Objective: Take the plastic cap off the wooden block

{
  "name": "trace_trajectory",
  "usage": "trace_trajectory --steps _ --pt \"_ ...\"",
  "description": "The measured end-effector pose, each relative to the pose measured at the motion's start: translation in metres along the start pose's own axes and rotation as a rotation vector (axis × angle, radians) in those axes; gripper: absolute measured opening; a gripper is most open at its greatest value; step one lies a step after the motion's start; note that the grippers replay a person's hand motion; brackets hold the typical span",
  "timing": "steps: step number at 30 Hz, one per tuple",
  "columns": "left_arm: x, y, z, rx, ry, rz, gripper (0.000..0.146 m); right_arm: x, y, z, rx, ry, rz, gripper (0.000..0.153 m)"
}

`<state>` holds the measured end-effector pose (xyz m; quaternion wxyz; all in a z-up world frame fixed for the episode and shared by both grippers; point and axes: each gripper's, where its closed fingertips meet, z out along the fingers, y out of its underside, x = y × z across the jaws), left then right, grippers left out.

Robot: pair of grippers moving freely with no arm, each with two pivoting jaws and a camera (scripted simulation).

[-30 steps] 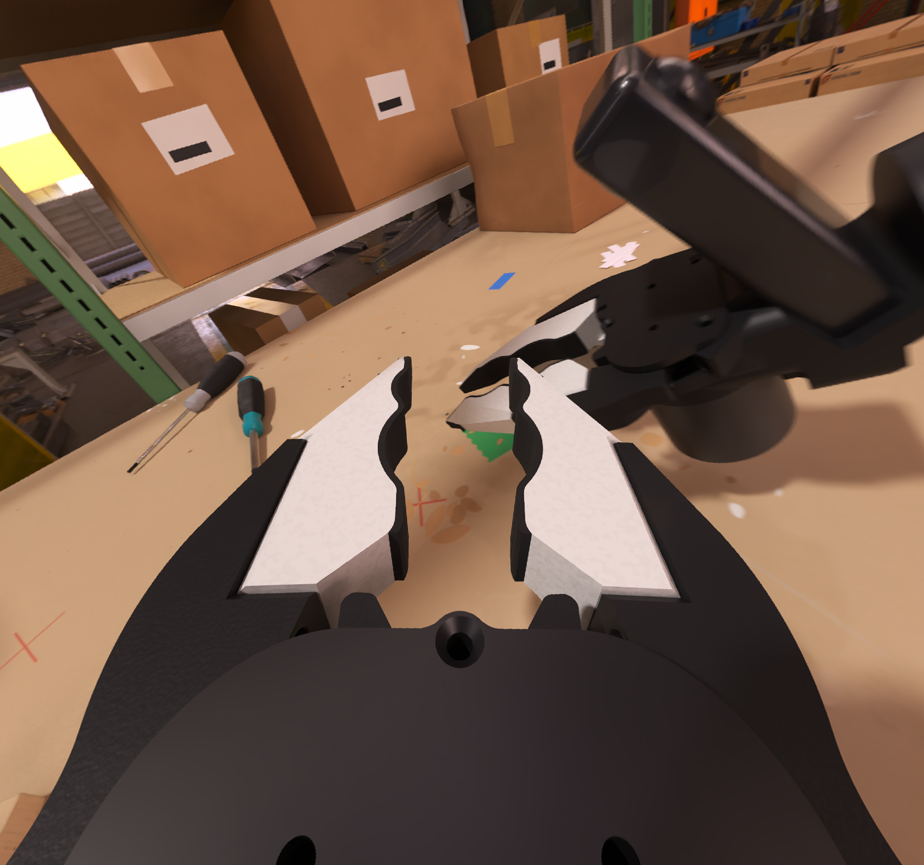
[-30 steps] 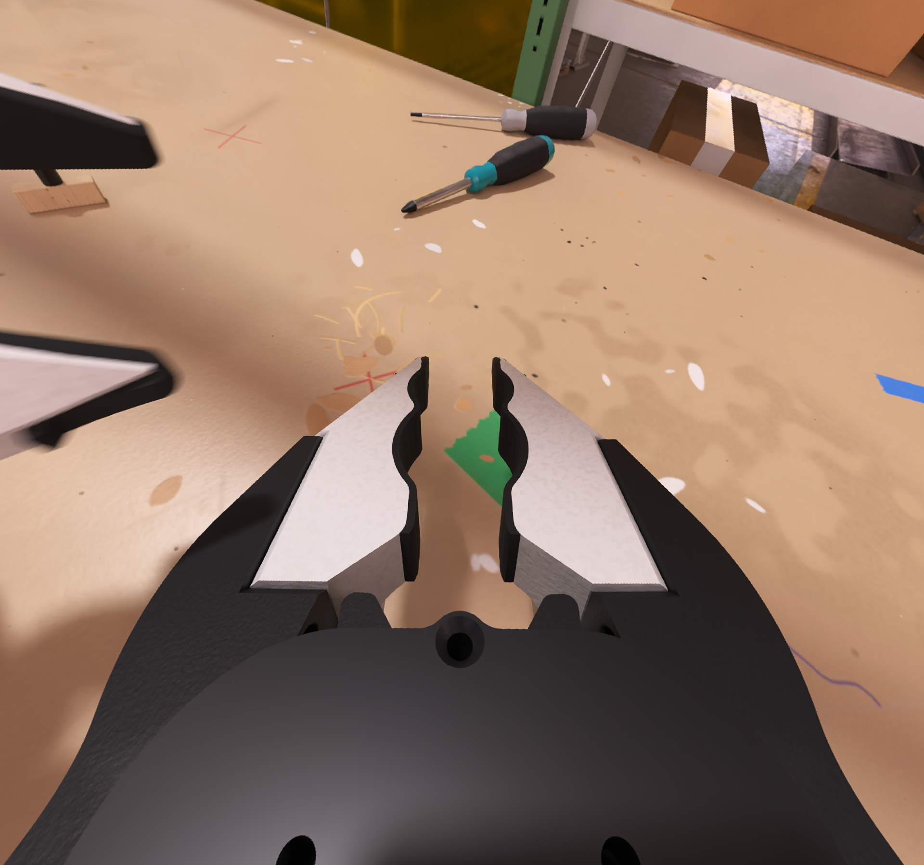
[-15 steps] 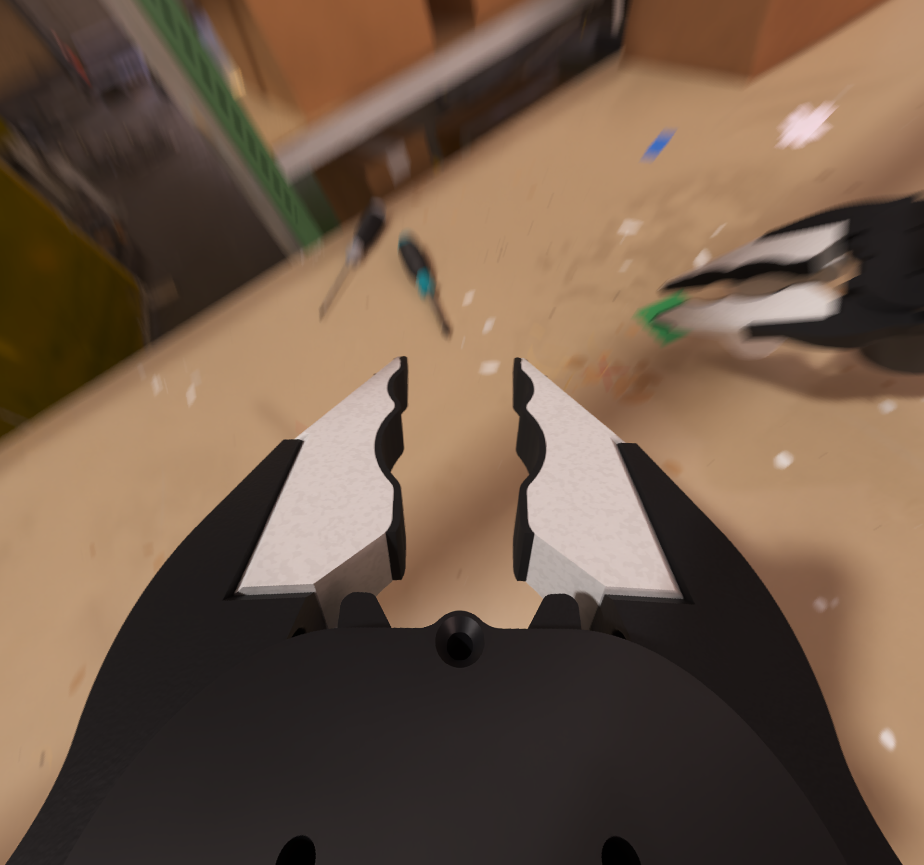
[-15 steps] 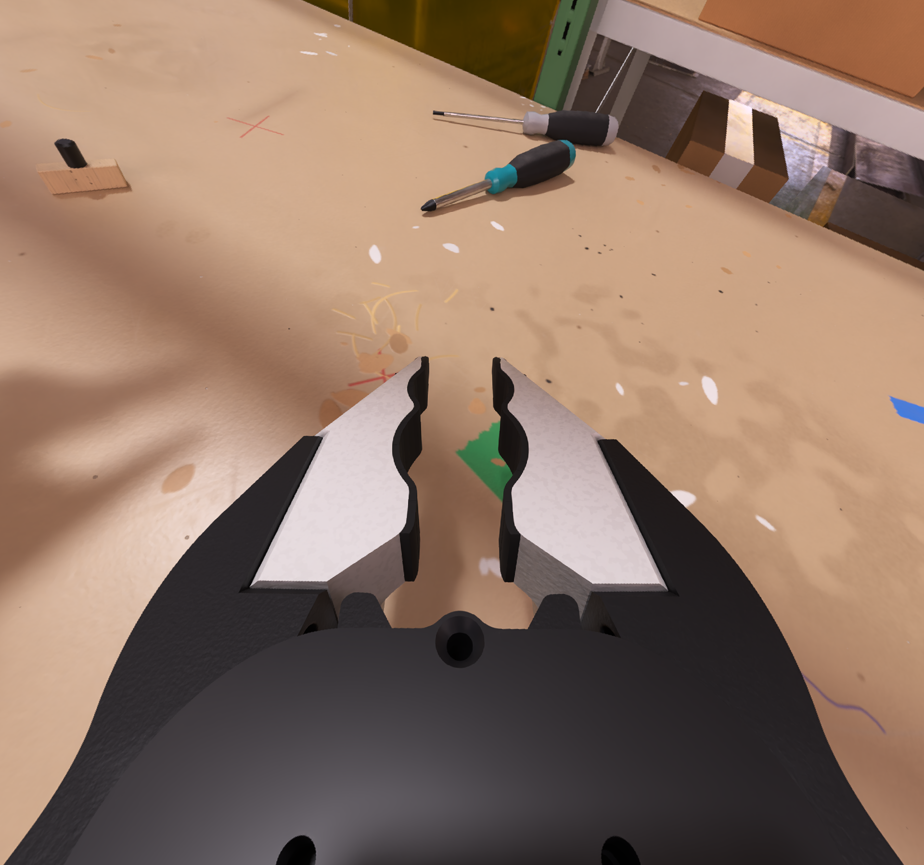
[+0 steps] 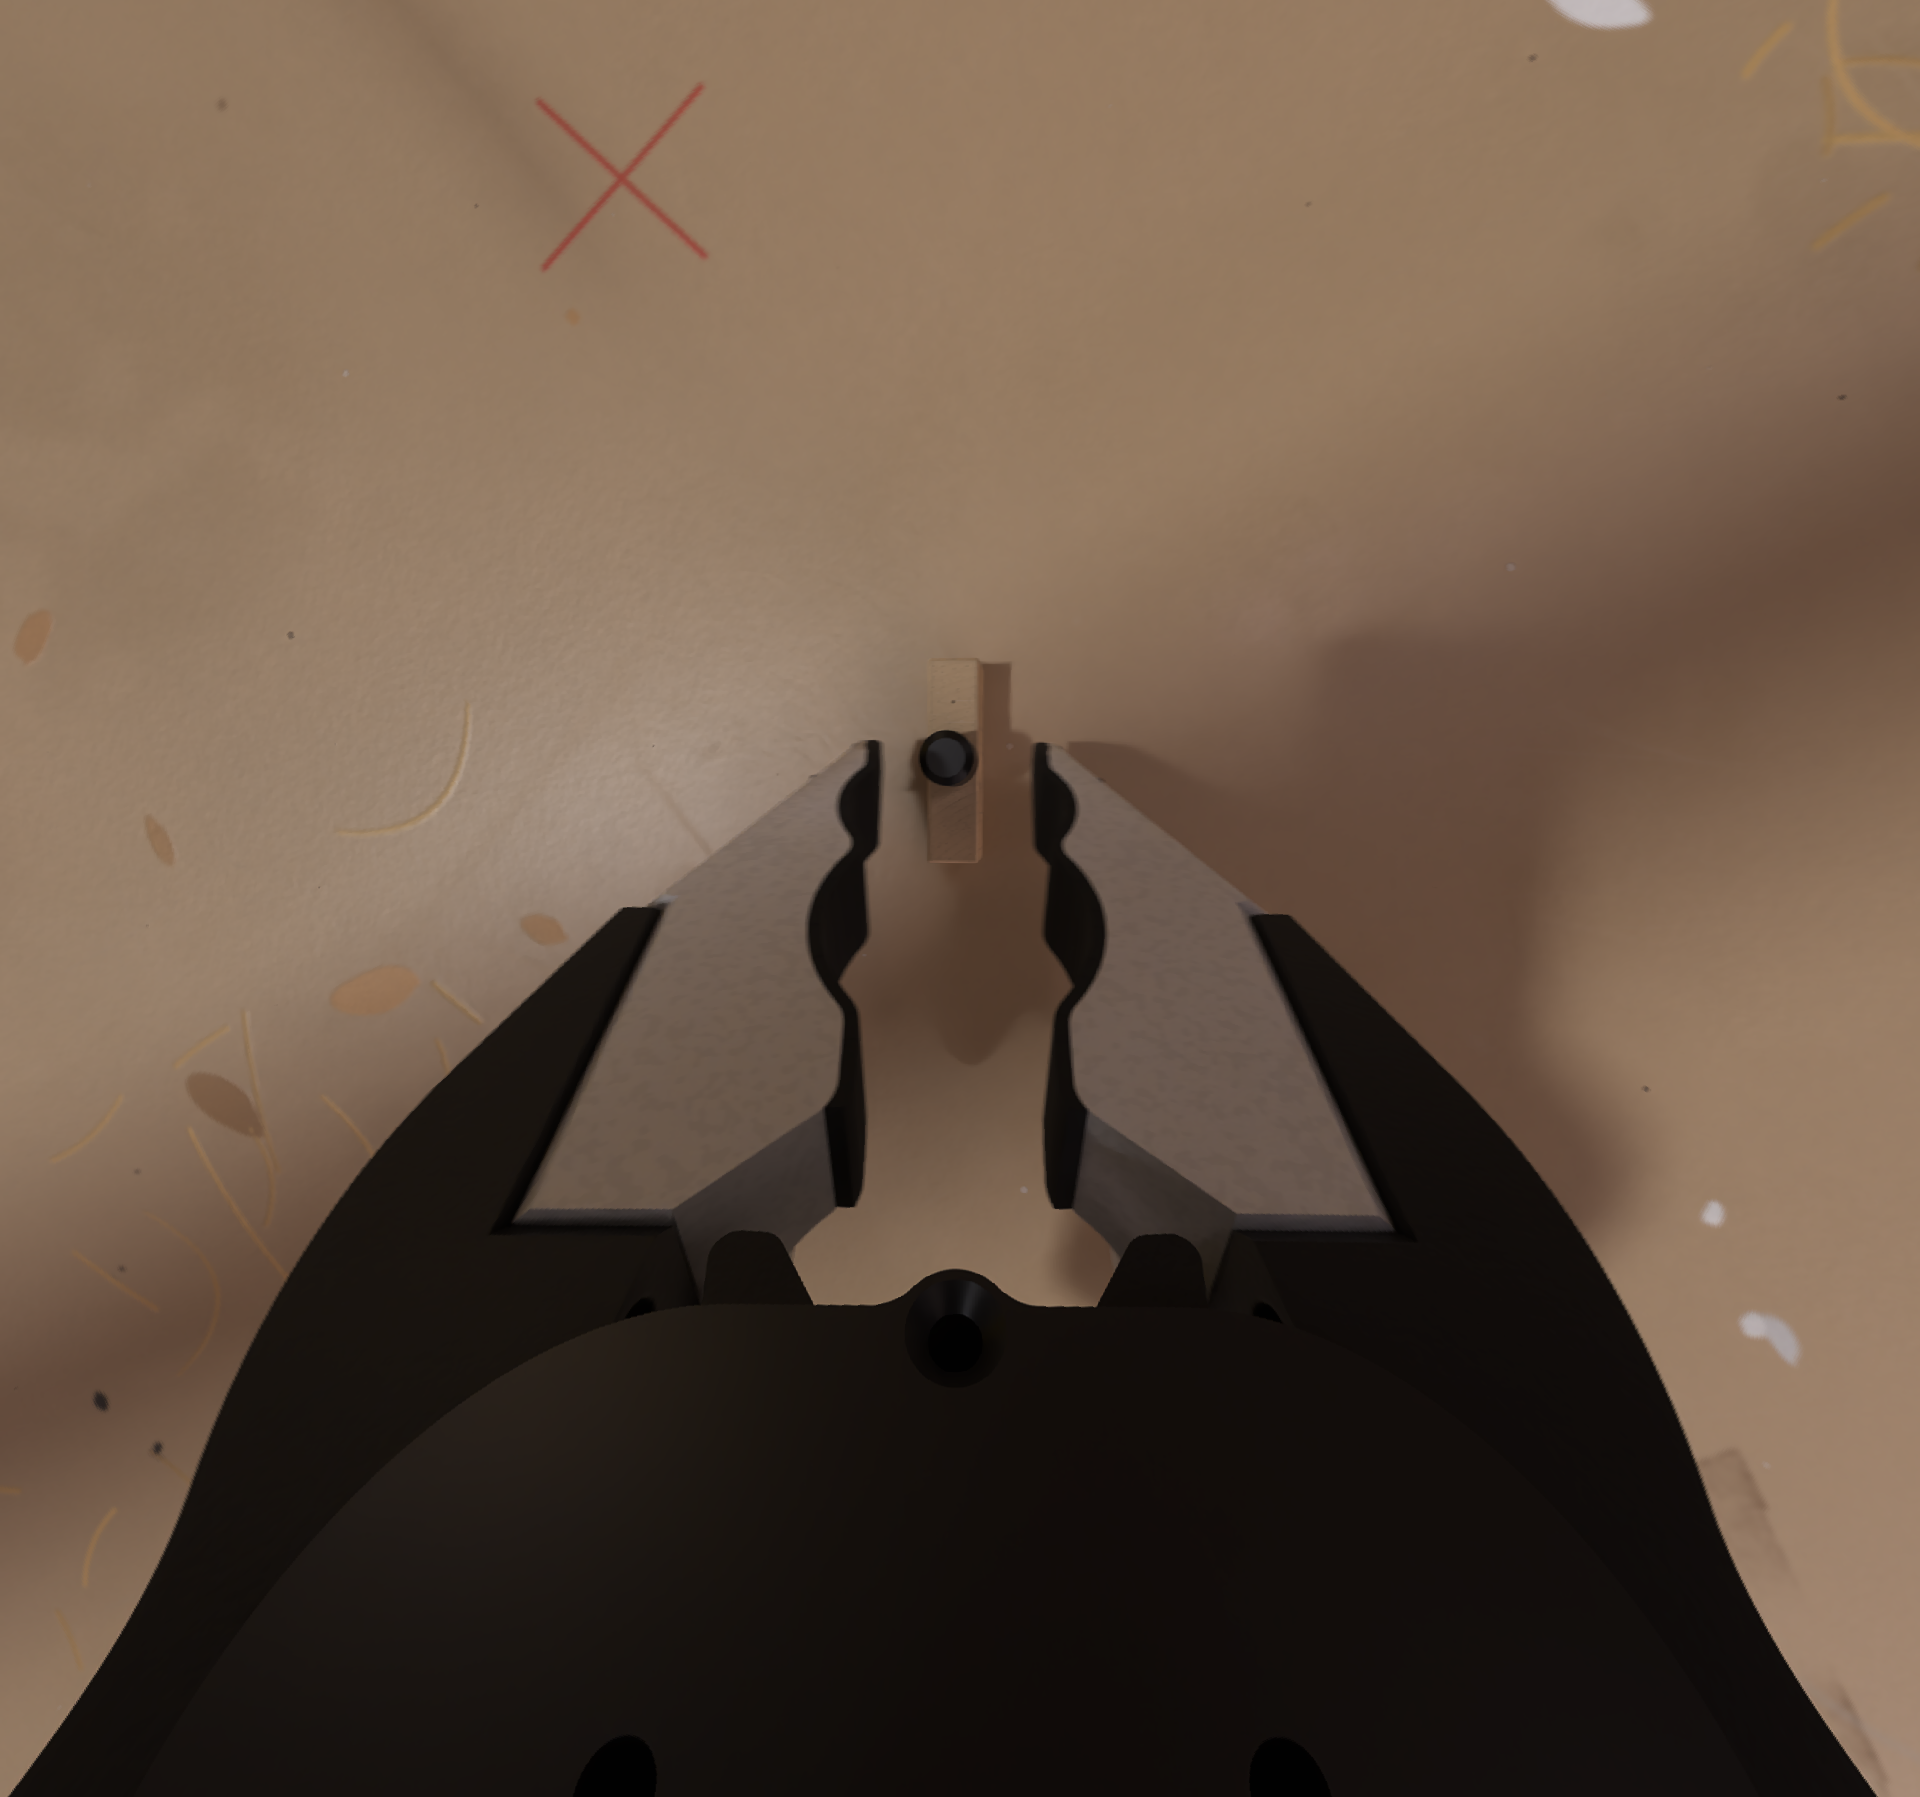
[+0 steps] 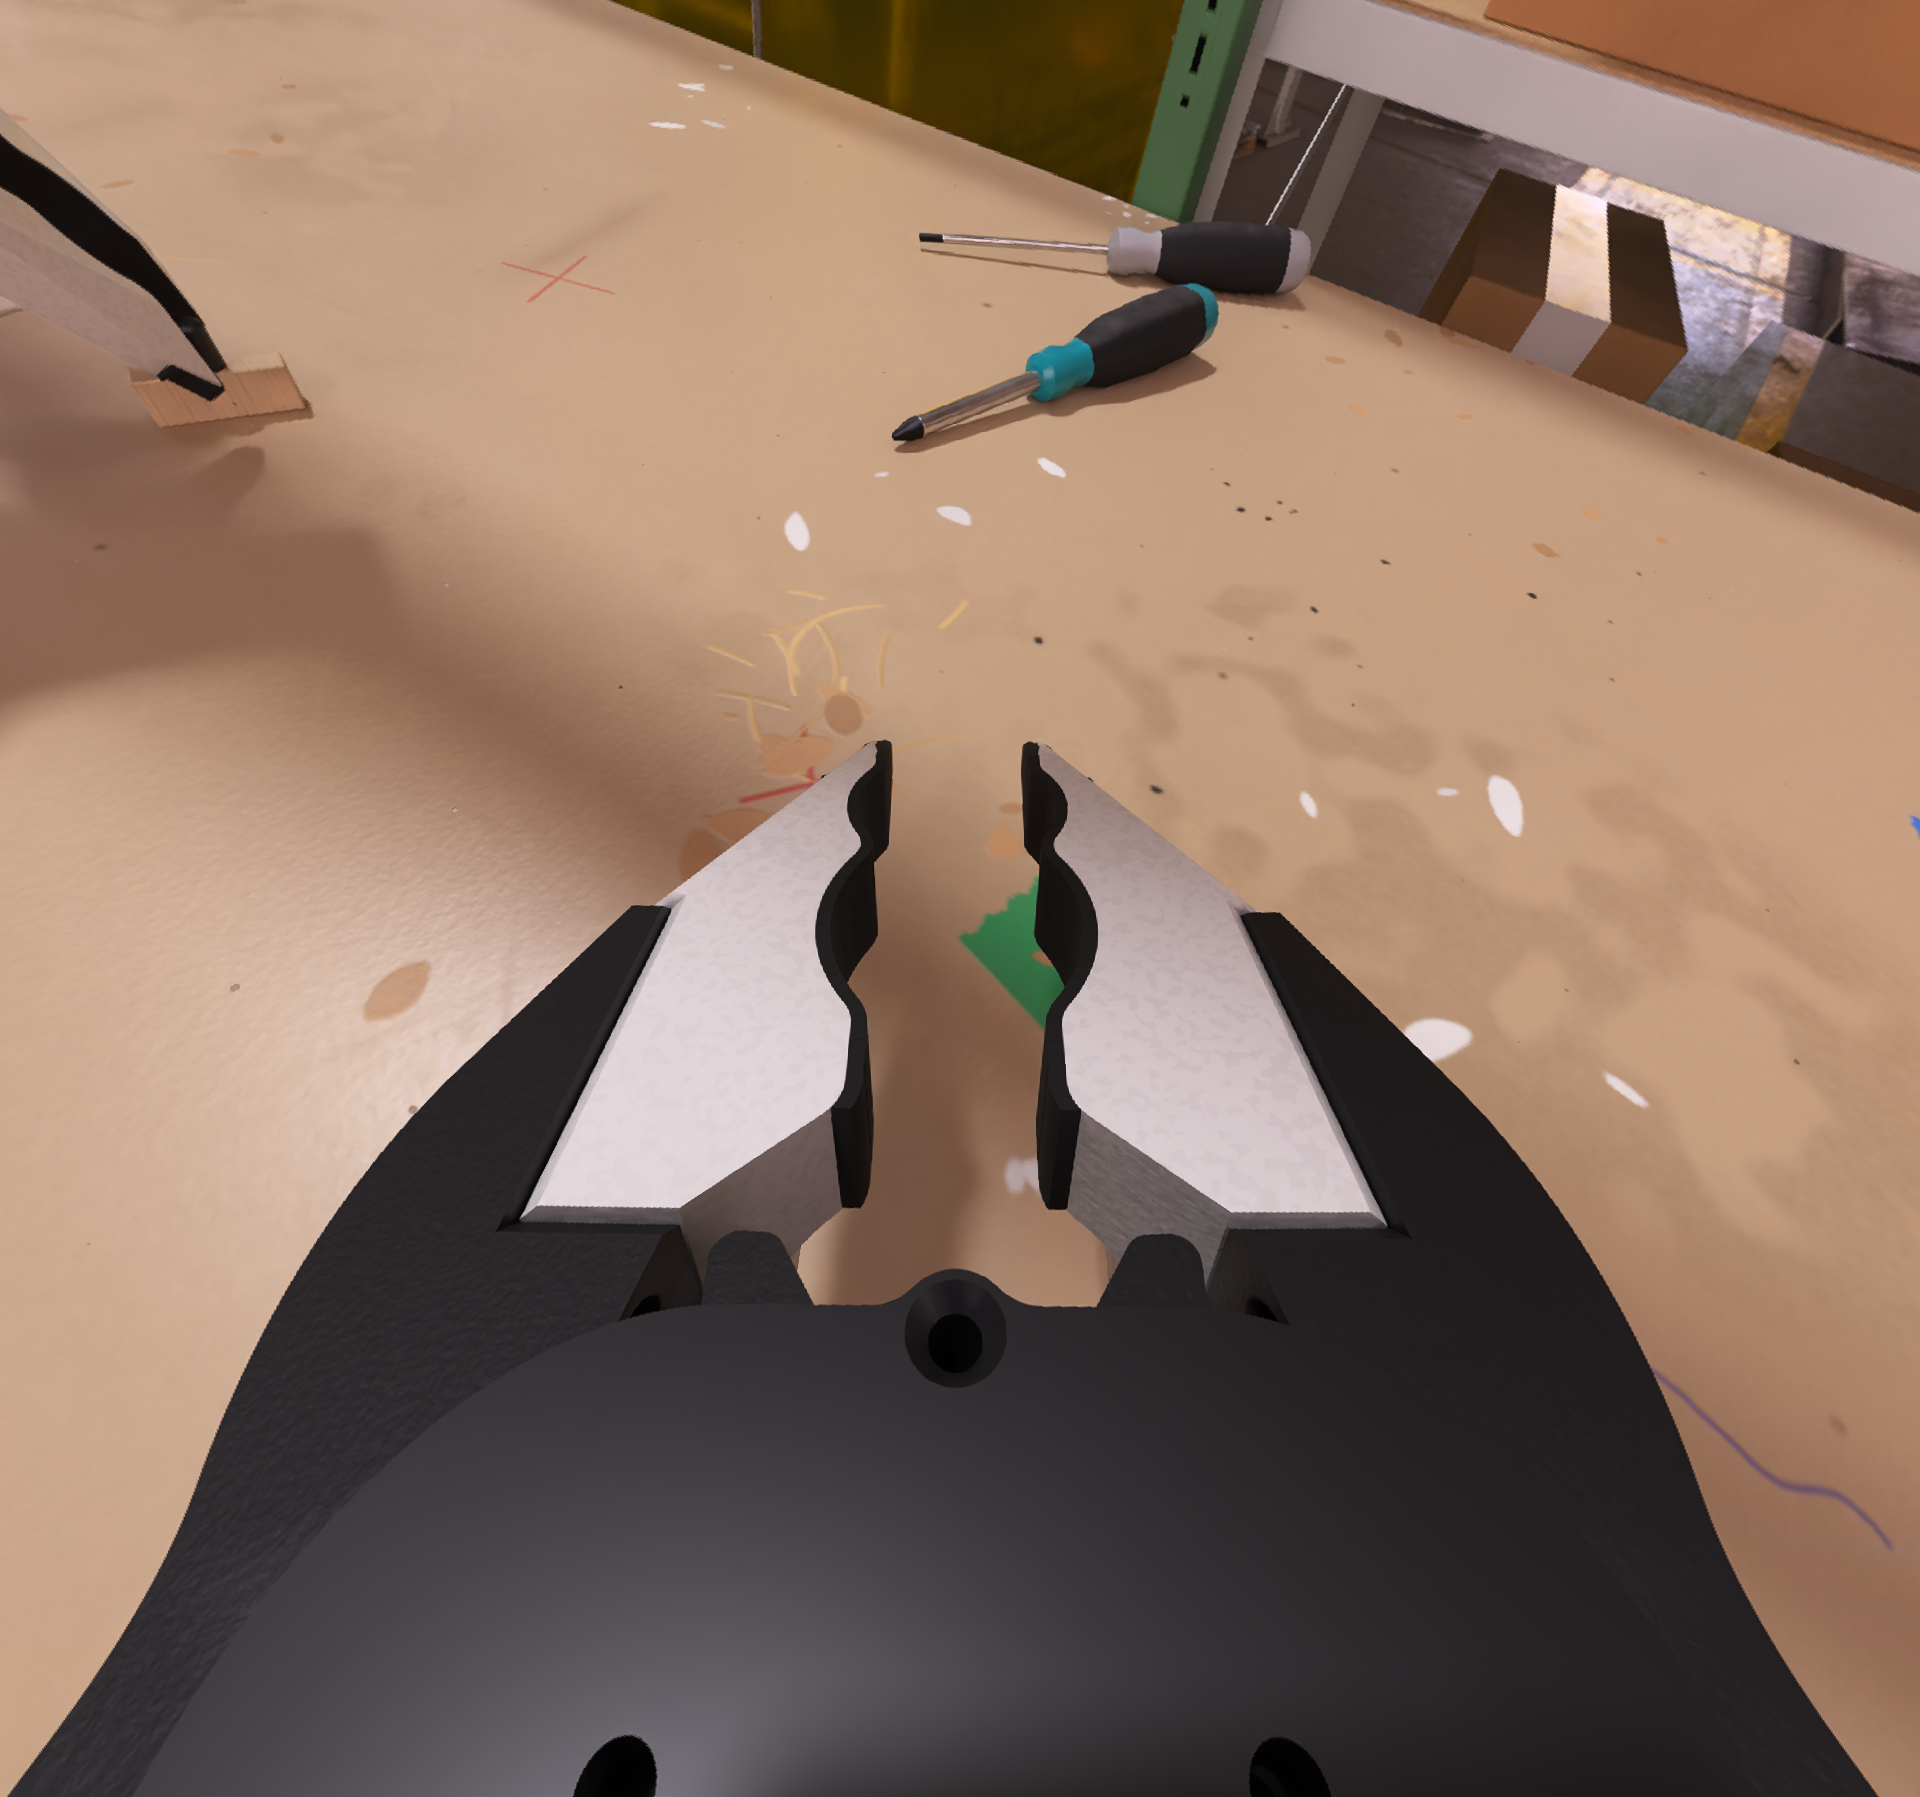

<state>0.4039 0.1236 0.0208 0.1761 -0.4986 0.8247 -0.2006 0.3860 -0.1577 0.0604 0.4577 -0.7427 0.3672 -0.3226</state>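
Tan table [image 6: 436,812] with paint flecks, two screwdrivers [image 6: 1070,365] at 1 o'clock near the green shelf post [image 6: 1195,43]. Left claw [image 5: 956,760] points straight down, jaws parted, straddling the wooden block [image 5: 961,812] without touching it. Block's long axis runs 12 to 6, black plastic cap [image 5: 947,759] sticking up toward the camera. Right claw [image 6: 956,760] sits open and empty, well apart at 4 o'clock.

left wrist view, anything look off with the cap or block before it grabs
Nothing is damaged or spilled. One small thing: the black cap sits left of centre between the open left gripper fingers, close to the left one. It is still seated on the wooden block, which lies flat on the table.
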Motion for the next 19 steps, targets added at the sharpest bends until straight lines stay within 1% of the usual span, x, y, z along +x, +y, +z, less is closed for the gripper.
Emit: trace_trajectory --steps 2,4,6,8,11,14,19 --pt "-0.004 0.002 0.002 -0.007 -0.005 -0.011 0.009 0.000 0.000 0.000 -0.003 -0.004 0.004 0.025" --pt "-0.004 0.002 0.002 -0.005 0.022 -0.023 0.009 0.000 0.000 0.001 -0.002 -0.006 0.006 0.024" --pt "-0.007 0.000 0.000 0.002 0.021 -0.019 0.009 0.000 0.000 0.001 -0.002 -0.007 0.006 0.024" --pt "-0.004 -0.009 -0.008 0.056 0.041 -0.024 0.009 0.000 0.000 0.001 0.000 -0.008 0.005 0.024" --pt "0.005 -0.032 -0.030 0.170 0.080 -0.030 0.009 0.000 -0.002 0.000 0.008 -0.012 0.007 0.024" --pt "0.032 -0.057 -0.058 0.261 0.148 0.010 0.009 0.004 -0.005 -0.002 0.022 -0.008 0.025 0.025" --pt "0.095 -0.101 -0.098 0.368 0.249 0.104 0.009 0.021 -0.016 -0.012 0.068 0.034 0.072 0.025"
